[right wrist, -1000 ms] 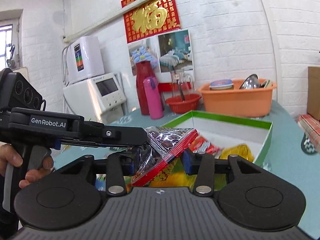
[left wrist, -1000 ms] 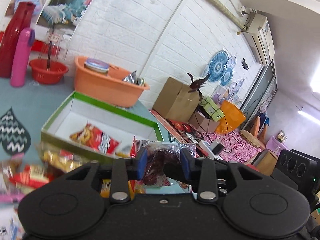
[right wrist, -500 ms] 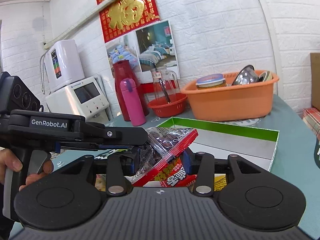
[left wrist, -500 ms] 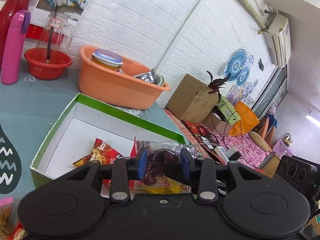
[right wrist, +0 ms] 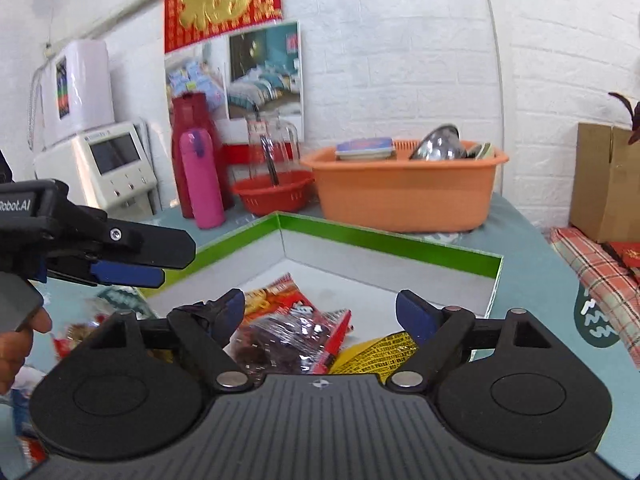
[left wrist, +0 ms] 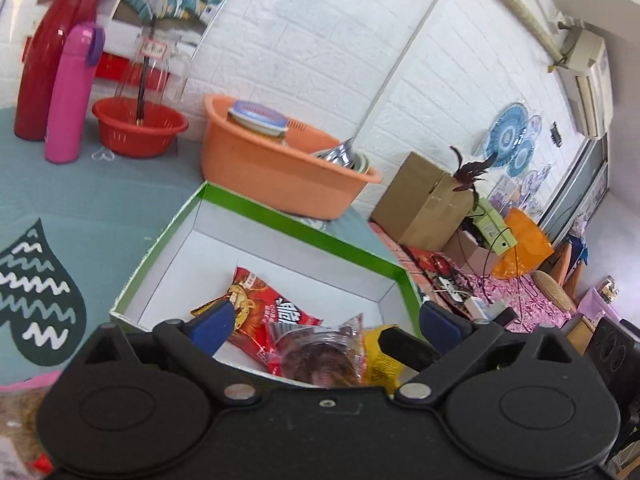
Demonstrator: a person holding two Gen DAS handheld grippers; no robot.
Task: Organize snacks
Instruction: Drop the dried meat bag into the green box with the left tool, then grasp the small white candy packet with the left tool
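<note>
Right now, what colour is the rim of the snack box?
Green; the box rim shows best in the right wrist view.

Black gripper (right wrist: 320, 312) bodies, blue pads (right wrist: 414, 314), silver screws.

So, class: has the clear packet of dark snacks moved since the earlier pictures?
Yes. The clear packet has dropped from between the right gripper jaws, which have just opened, and now lies inside the green-rimmed box on the red packet.

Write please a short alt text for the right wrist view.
The open right gripper hangs over a green-rimmed box, a clear snack packet lying loose below it among red and yellow packets. The left gripper enters from the left.
</note>
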